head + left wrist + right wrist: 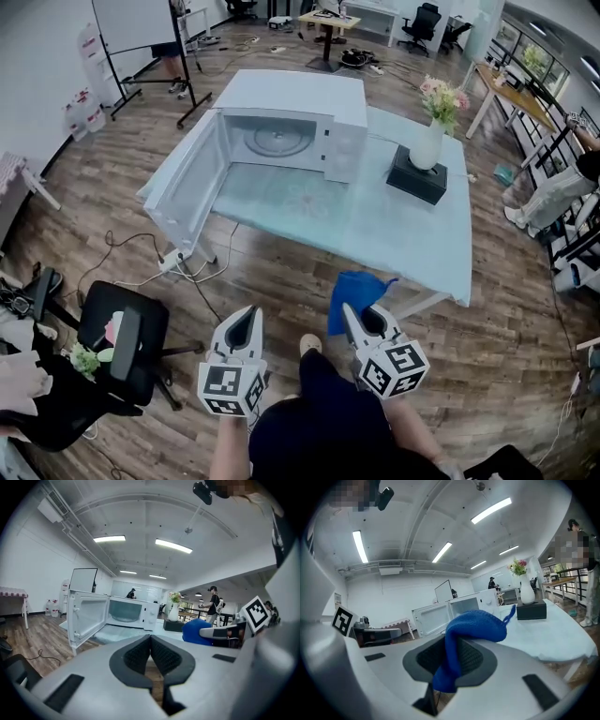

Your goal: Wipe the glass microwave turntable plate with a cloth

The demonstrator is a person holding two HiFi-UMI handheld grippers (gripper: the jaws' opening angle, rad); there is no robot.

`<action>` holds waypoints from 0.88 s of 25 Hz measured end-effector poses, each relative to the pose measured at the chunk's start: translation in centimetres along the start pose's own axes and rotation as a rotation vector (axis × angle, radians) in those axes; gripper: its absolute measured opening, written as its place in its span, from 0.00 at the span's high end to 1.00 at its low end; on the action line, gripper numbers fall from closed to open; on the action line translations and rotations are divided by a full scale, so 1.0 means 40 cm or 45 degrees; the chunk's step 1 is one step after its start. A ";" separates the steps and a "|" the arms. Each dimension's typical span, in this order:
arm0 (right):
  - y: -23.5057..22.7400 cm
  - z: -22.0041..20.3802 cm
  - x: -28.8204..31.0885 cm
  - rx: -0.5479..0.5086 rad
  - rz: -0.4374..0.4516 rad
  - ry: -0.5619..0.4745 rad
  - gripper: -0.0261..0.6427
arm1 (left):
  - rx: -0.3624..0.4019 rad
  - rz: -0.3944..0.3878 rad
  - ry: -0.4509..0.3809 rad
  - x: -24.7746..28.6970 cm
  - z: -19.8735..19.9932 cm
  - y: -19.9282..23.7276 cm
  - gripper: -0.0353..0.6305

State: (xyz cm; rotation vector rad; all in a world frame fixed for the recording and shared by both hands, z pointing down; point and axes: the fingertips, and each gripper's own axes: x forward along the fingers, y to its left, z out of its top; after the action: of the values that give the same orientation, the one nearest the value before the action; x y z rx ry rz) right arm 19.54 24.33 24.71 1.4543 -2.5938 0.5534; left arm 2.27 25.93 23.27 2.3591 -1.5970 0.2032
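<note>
Currently right gripper [450, 653] fingers clamp the blue cloth [476, 623]; left gripper [150, 641] fingers closed, empty. The glass turntable plate [278, 141] sits inside the open microwave [309, 98], far worktop [412, 234]. Risk: narrow pinch may shed cloth.

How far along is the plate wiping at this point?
Done: the microwave has its door open, and the right gripper is shut on the blue cloth. In hand: the approach; both grippers are short of the table, the left gripper shut and empty. Left: the glass plate sits inside the microwave, so all wiping remains.
</note>
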 end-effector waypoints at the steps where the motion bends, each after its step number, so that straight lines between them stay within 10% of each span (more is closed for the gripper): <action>1: -0.015 0.009 0.025 0.001 0.002 0.004 0.88 | 0.000 0.002 0.000 0.026 0.009 0.010 0.94; 22: -0.233 0.151 0.400 -0.034 0.172 0.033 0.88 | -0.006 0.159 -0.017 0.403 0.118 0.153 0.94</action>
State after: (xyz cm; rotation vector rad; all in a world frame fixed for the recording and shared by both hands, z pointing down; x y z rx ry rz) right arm 19.33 4.91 25.90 1.2625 -2.6826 0.5466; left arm 2.49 8.09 24.12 2.2634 -1.7507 0.2097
